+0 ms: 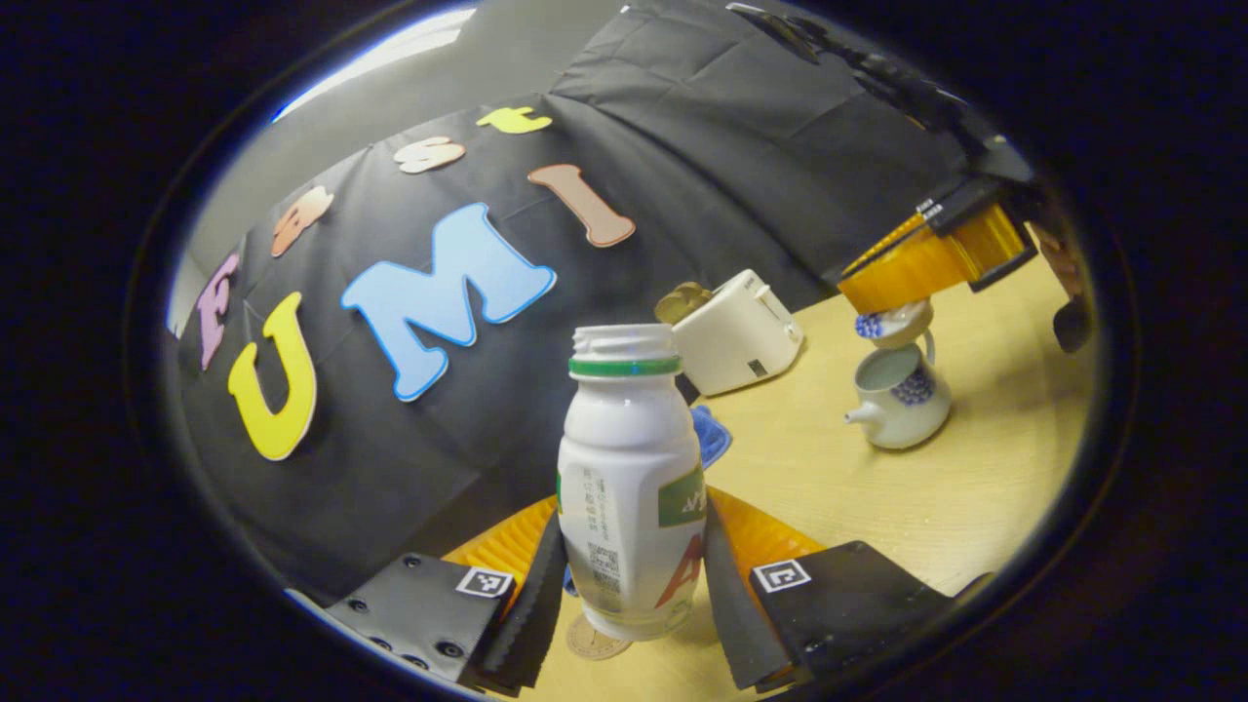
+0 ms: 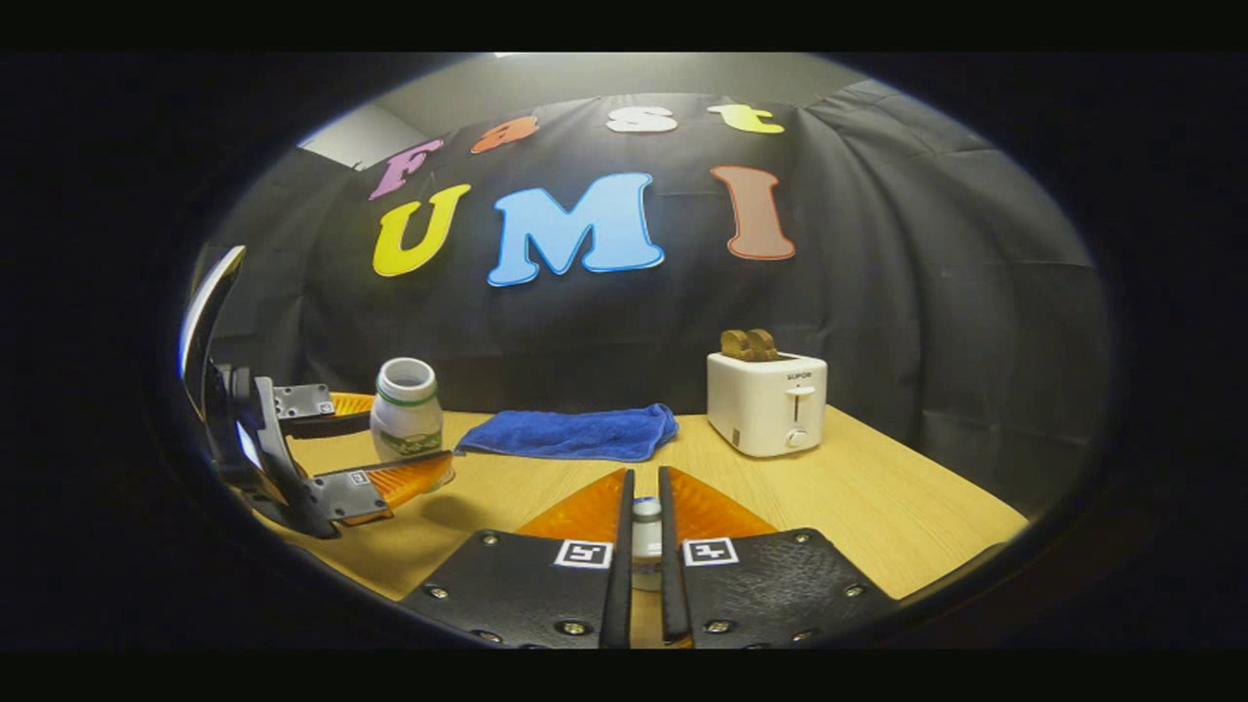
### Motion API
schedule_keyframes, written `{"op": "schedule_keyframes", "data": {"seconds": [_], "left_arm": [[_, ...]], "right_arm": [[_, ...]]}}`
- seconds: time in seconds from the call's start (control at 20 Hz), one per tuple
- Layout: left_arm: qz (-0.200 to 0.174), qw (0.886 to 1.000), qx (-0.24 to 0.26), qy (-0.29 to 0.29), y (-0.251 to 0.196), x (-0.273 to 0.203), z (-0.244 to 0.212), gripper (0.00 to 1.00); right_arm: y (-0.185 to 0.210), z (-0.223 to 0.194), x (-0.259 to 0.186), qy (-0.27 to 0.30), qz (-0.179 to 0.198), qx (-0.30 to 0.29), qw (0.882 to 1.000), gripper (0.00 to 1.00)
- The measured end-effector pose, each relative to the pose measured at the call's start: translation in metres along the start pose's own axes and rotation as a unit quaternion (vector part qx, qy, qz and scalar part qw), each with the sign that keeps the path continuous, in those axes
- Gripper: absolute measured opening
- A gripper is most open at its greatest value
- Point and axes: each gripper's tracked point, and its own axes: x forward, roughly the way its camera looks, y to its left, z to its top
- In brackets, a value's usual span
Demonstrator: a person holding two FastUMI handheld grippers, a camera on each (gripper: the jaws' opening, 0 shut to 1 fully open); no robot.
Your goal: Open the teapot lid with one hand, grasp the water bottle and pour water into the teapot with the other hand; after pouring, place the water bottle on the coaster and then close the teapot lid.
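The wooden counter (image 2: 877, 507) carries a white toaster (image 2: 767, 402) at the far side and a blue towel (image 2: 570, 434) left of it. The left gripper (image 1: 632, 575) has its jaws clamped on the white water bottle (image 1: 629, 487), uncapped, just above a round coaster (image 1: 595, 642). The open teapot (image 1: 899, 395) stands to the right. Above it the right gripper (image 2: 643, 546) pinches the lid (image 2: 645, 526) in narrow jaws.
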Motion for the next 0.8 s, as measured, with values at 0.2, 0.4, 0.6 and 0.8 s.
{"op": "schedule_keyframes", "data": {"seconds": [0.2,0.4,0.6,0.8], "left_arm": [[0.024,0.996,-0.084,0.006,0.028,-0.006,-0.017,0.78],[0.041,0.991,-0.126,0.013,0.047,-0.01,-0.033,0.75],[0.057,0.985,-0.165,0.011,0.062,-0.012,-0.038,0.75],[0.069,0.978,-0.199,0.017,0.075,-0.014,-0.047,0.74]], "right_arm": [[-0.003,-0.008,0.015,0.007,-0.001,0.01,1.0,0.12],[-0.001,-0.017,0.024,0.018,0.0,0.002,1.0,0.12],[-0.004,-0.026,0.026,0.031,-0.011,-0.003,0.999,0.12],[-0.006,-0.025,0.025,0.027,-0.013,0.003,1.0,0.12]]}}
